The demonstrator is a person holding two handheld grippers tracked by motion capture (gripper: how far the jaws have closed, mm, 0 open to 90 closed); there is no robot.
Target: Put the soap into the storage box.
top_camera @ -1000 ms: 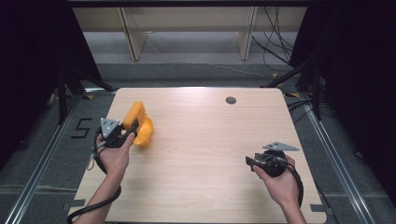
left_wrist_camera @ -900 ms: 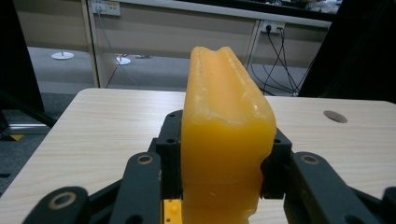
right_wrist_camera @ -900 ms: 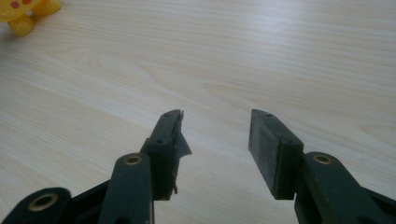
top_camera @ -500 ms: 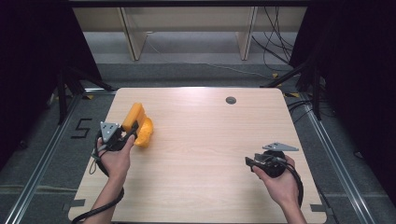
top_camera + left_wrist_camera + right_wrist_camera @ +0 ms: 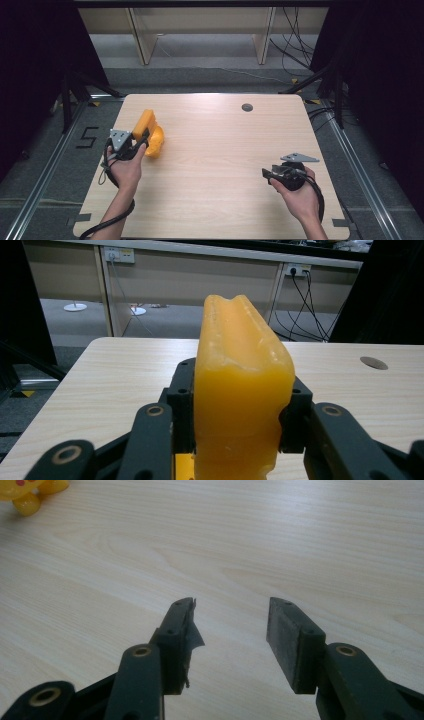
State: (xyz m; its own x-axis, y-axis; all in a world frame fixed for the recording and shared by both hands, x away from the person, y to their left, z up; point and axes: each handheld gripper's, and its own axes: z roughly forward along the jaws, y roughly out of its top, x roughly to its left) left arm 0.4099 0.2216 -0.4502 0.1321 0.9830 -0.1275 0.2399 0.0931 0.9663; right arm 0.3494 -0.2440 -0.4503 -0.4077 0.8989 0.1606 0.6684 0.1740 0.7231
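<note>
**Two grippers at the table, one of them holds an orange toy**

Two grippers are over a light wooden table [image 5: 215,165]. The left gripper [image 5: 141,139] is near the left edge of the table, in the person's left hand [image 5: 125,167]. Its two black jaws press on both sides of an orange toy [image 5: 240,400], so the toy is pinched firmly between them. In the left gripper view the toy stands upright between the jaws and rises above them, with a shallow groove along its top. In the high view the toy is at the left part of the table, in front of the hand, and whether its lower end touches the wood or not I cannot tell.

The right gripper [image 5: 230,630] is in the right hand [image 5: 300,197], at the right front part of the table, well apart from the toy. Its jaws are spread and there is nothing between them, only bare wood below. They point toward the left side of the table. A small dark round hole [image 5: 247,107] is in the table near the far edge.
</note>
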